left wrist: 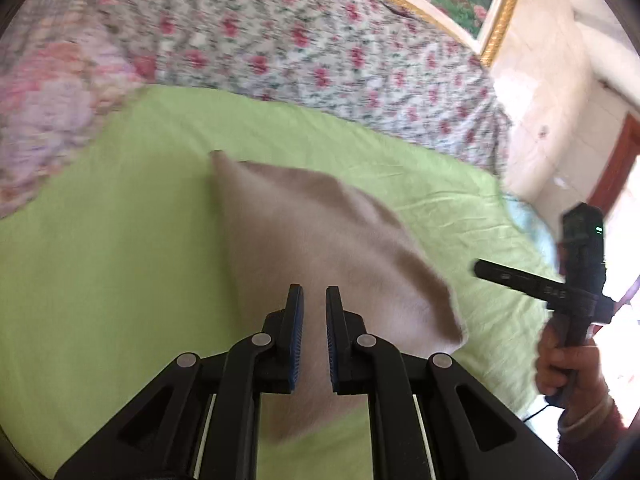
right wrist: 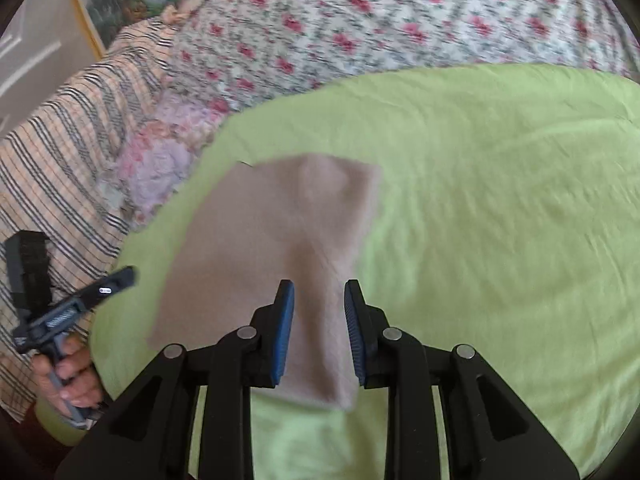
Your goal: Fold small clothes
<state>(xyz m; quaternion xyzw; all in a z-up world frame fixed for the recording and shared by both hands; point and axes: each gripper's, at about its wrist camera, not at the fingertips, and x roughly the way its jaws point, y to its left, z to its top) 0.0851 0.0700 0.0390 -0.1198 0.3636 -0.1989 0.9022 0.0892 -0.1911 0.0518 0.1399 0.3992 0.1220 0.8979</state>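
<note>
Nearest in each wrist view are the black fingers with blue ribbed pads: the left gripper (left wrist: 314,300) has its jaws parted by a narrow gap, the right gripper (right wrist: 319,294) stands wider – neither holds anything. Just beyond both lies the small beige fleecy cloth (left wrist: 316,236), flat on the lime-green bedsheet (left wrist: 120,240). Farther back runs a white quilt with red flowers (left wrist: 304,36). Only the right view shows the striped peach-and-black blanket (right wrist: 68,160); only the left shows a reddish door frame (left wrist: 618,160).
</note>
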